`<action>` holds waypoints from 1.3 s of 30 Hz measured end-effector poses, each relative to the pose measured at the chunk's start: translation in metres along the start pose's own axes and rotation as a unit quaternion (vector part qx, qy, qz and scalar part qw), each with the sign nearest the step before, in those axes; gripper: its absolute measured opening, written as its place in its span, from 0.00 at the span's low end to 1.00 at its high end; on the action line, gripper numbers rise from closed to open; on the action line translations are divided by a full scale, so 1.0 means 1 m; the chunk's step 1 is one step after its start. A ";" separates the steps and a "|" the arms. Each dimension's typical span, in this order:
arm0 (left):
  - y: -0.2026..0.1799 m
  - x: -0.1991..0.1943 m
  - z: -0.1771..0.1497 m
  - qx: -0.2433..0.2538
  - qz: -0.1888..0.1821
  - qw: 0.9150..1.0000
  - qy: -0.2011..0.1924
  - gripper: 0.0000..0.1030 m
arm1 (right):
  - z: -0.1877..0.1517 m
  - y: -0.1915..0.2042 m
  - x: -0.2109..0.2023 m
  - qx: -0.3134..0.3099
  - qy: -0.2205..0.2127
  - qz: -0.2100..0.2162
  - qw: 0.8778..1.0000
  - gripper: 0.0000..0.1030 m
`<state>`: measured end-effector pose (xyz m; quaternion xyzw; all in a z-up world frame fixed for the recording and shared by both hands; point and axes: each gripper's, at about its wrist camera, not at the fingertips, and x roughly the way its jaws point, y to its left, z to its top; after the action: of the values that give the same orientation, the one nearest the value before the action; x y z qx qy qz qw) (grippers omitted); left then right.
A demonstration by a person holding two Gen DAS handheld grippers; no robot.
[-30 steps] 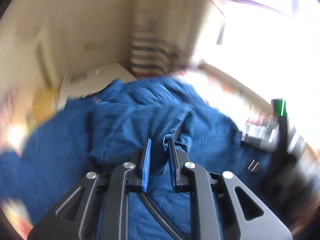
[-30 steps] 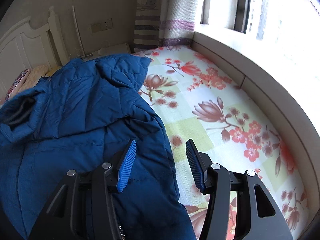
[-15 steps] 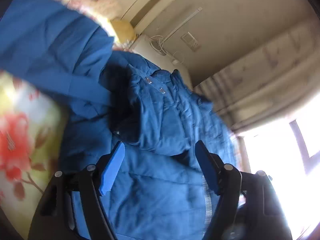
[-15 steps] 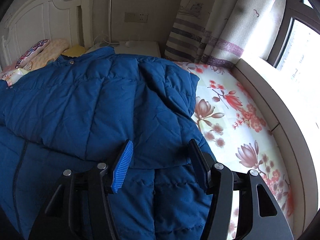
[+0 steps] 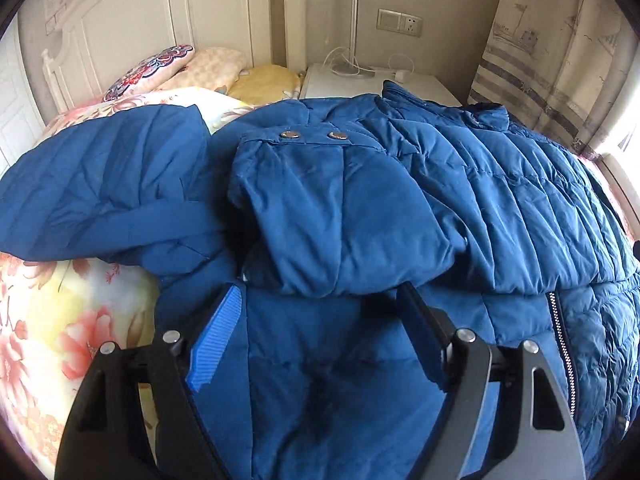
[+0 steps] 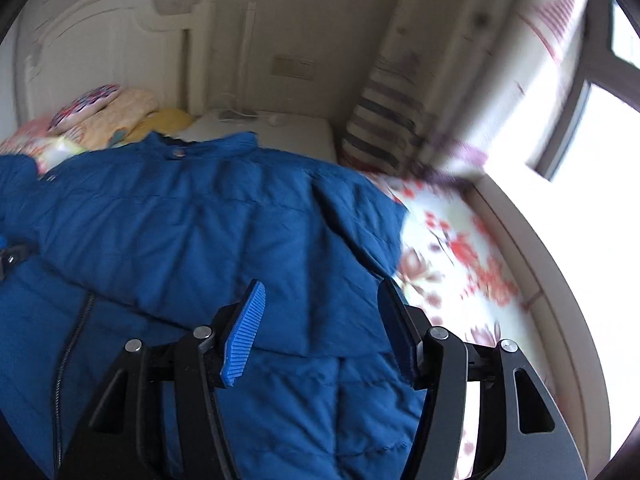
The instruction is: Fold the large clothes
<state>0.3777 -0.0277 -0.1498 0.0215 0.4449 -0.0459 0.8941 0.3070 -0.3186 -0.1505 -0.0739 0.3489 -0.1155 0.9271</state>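
Jacket (image 5: 400, 208) spread on bed sheet (image 5: 60, 320), directly under and ahead of left gripper (image 5: 320, 332), w/ a cuff w/ two snaps (image 5: 312, 135) folded over its middle just ahead of the fingertips, one sleeve (image 5: 100, 192) out to the left, zipper (image 5: 562, 344) running down to the right. Behind jacket: pillows (image 5: 192, 70) far left against headboard (image 5: 132, 28), nightstand (image 5: 380, 80) center, curtain (image 5: 560, 52) far right. Right gripper (image 6: 320, 324) also over jacket, near its right edge; bare sheet to its right, then window ledge (image 6: 540, 264) and window (image 6: 600, 80) beyond.
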 end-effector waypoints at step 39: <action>-0.018 -0.059 0.059 0.005 -0.038 0.996 -0.081 0.91 | 0.030 -0.034 0.039 0.052 0.044 0.040 0.997 0.64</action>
<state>0.3870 -0.0471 -0.0667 0.0055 0.3717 -0.0834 0.9246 0.3493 -0.3596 -0.1454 -0.0066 0.3860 -0.0994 0.9171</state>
